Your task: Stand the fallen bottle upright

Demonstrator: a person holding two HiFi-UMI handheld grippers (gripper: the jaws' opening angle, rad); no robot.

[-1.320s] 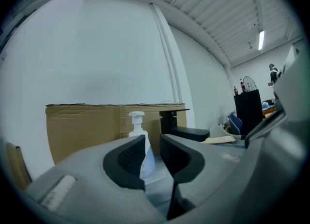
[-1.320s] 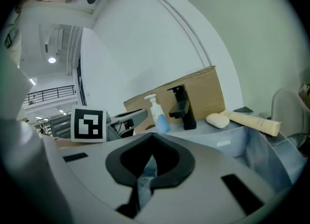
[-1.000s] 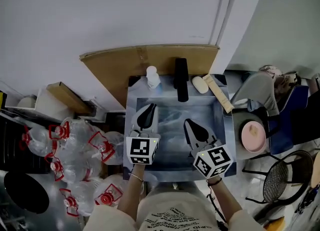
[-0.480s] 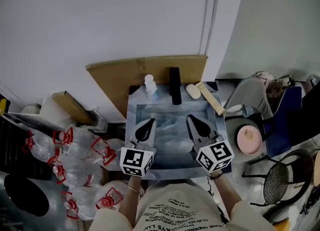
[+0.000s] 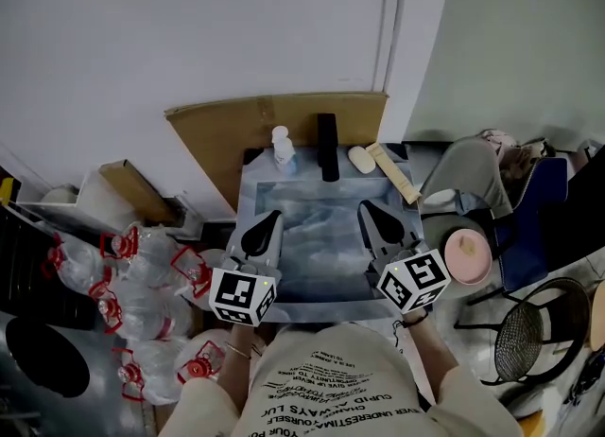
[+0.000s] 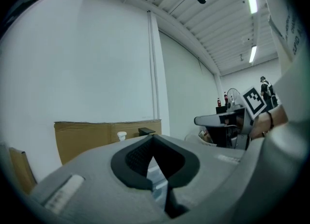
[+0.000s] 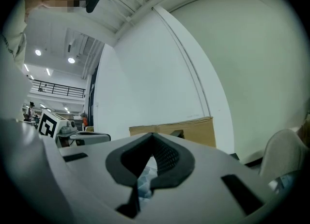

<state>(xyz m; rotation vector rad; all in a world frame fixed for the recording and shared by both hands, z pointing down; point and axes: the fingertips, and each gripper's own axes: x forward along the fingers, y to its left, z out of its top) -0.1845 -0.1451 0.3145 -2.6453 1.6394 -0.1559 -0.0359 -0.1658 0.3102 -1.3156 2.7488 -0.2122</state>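
Observation:
A small clear bottle point(image 5: 281, 147) with a white cap stands upright at the far left corner of the blue marbled table point(image 5: 317, 236). Its cap point(image 6: 122, 135) peeks over my left gripper's body in the left gripper view. My left gripper point(image 5: 266, 225) hangs over the table's near left part, jaws shut with nothing in them, well short of the bottle. Level with it on the near right, my right gripper point(image 5: 371, 215) is also shut and empty. Both pairs of pads meet at the tip in their own views, left point(image 6: 154, 139) and right point(image 7: 153, 139).
A black block point(image 5: 327, 146), a cream oval piece point(image 5: 360, 158) and a wooden stick point(image 5: 392, 171) lie along the table's far edge. Cardboard point(image 5: 236, 132) leans on the wall behind. Plastic jugs point(image 5: 142, 284) crowd the floor at left; chairs point(image 5: 473, 180) stand right.
Both grippers have drawn back from the far side of the table toward the person and risen. The bottle stays upright in the same spot.

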